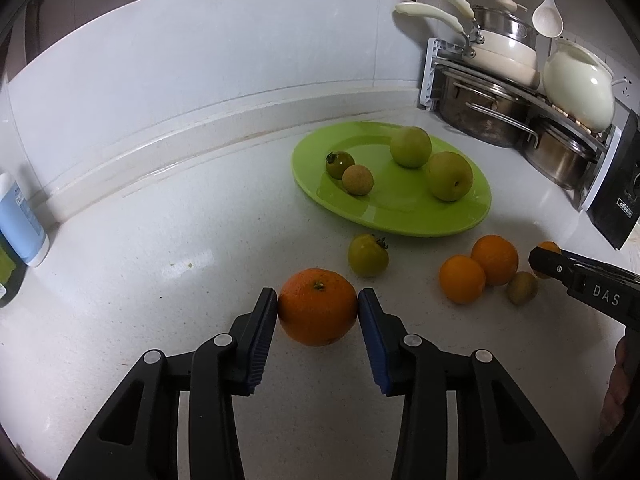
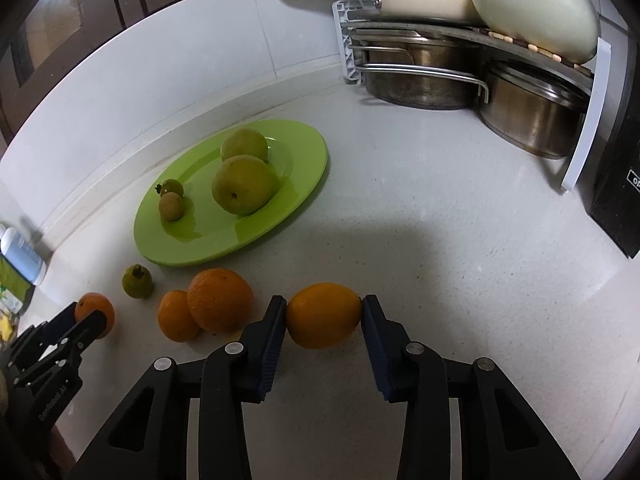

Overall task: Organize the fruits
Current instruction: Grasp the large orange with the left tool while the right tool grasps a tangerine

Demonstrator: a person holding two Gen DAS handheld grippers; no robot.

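My left gripper (image 1: 318, 300) is shut on an orange (image 1: 317, 306), its pads touching both sides, low over the white counter. My right gripper (image 2: 324, 312) is shut on a second orange (image 2: 323, 315); it also shows in the left wrist view (image 1: 549, 247). A green plate (image 1: 400, 216) holds two green pears (image 1: 449, 176), a small green tomato (image 1: 339, 164) and a small brown fruit (image 1: 358, 179). On the counter lie a green tomato (image 1: 367, 255), two oranges (image 1: 494, 259) and a small brownish fruit (image 1: 522, 288).
A rack of steel pots and cream pans (image 1: 500, 92) stands at the back right, a black appliance (image 1: 616, 196) beside it. A white and blue bottle (image 1: 20, 220) stands at the left by the wall ledge.
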